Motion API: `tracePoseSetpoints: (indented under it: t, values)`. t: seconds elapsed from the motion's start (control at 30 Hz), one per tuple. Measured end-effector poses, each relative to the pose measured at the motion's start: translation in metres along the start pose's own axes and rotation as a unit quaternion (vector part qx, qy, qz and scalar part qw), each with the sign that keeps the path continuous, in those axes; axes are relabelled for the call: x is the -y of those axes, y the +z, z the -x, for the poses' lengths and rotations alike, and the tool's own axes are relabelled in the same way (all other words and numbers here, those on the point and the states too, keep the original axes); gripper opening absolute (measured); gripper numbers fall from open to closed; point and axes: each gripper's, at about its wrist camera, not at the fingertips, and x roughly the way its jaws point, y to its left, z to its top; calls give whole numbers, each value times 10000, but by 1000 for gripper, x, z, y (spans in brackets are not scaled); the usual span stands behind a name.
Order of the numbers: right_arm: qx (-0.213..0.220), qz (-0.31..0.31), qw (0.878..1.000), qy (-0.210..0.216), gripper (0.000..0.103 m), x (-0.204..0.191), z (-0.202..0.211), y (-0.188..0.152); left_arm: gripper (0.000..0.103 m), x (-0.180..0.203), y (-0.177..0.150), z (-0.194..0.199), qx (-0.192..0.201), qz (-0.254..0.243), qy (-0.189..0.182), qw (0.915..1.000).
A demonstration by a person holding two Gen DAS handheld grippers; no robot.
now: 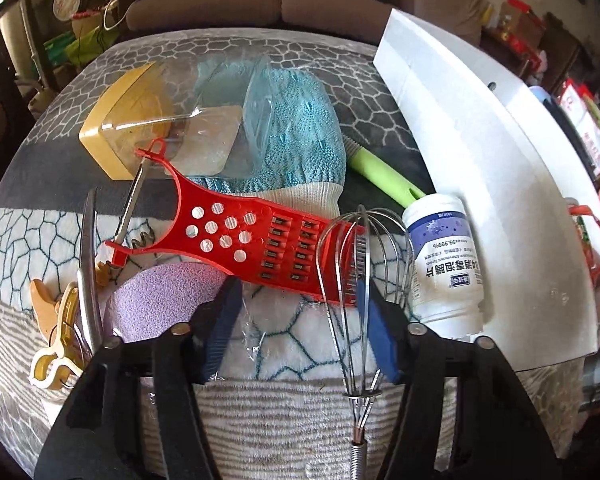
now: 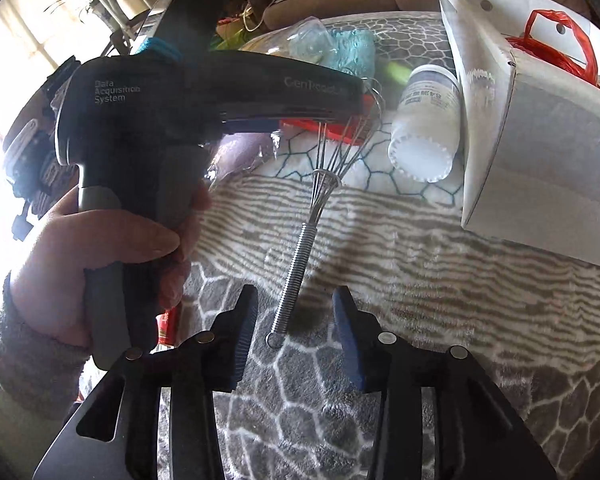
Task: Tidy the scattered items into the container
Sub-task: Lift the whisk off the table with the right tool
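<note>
A wire whisk (image 1: 364,256) lies with its head over a red grater (image 1: 236,232) and its coiled handle (image 2: 290,276) pointing toward me. My left gripper (image 1: 298,332) stands open around the whisk's wires, which run close by the right pad (image 1: 380,344); the left pad is clear of them. My right gripper (image 2: 296,334) is open, with the handle's end between its pads and touching neither. The white box (image 1: 480,184) stands at the right, seen also in the right wrist view as the box (image 2: 540,168). A hand (image 2: 100,256) holds the left gripper's body (image 2: 204,92).
On the patterned cloth (image 1: 284,420) lie a white bottle (image 1: 444,264) against the box, a blue glove (image 1: 300,136), a green handle (image 1: 384,176), a yellow case (image 1: 120,128), a purple sponge (image 1: 156,300), metal tongs (image 1: 88,264) and yellow clips (image 1: 56,344). A red bag (image 2: 552,40) is in the box.
</note>
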Motion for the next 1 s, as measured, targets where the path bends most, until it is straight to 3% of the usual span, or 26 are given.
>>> tracePoseSetpoints:
  t: [0.03,0.1,0.23,0.43,0.53,0.77,0.8,0.83,0.87,1.0]
  values:
    - [10,-22,10000,-1,42,1,1,0,9,-6,1,1,-69,180,-218,9996]
    - [43,-64,10000,3,43,2,3,1,8,-18,1,2,-130,526,-643,9965]
    - [106,-137,9998,51,45,5,5,2,8,-31,2,12,-148,856,-1092,9902]
    - [224,-541,9976,372,65,13,1,3,7,-31,3,34,31,916,-1373,9863]
    - [275,-550,9971,445,69,7,-5,8,7,-35,2,43,72,1103,-1663,9799]
    - [235,-187,9994,167,69,-9,-24,10,6,-49,-4,59,12,1270,-2021,9711]
    - [190,-125,9996,177,61,-10,-27,9,6,-52,-7,61,-2,1295,-2059,9700]
    - [153,-30,9997,190,29,-11,-32,9,6,-56,-9,64,-12,1308,-2099,9689]
    - [92,90,9999,108,15,-12,-37,8,6,-59,-12,68,-19,1319,-2146,9677]
    - [173,363,9992,-41,17,-24,-36,6,4,-74,-18,81,-29,1290,-2235,9661]
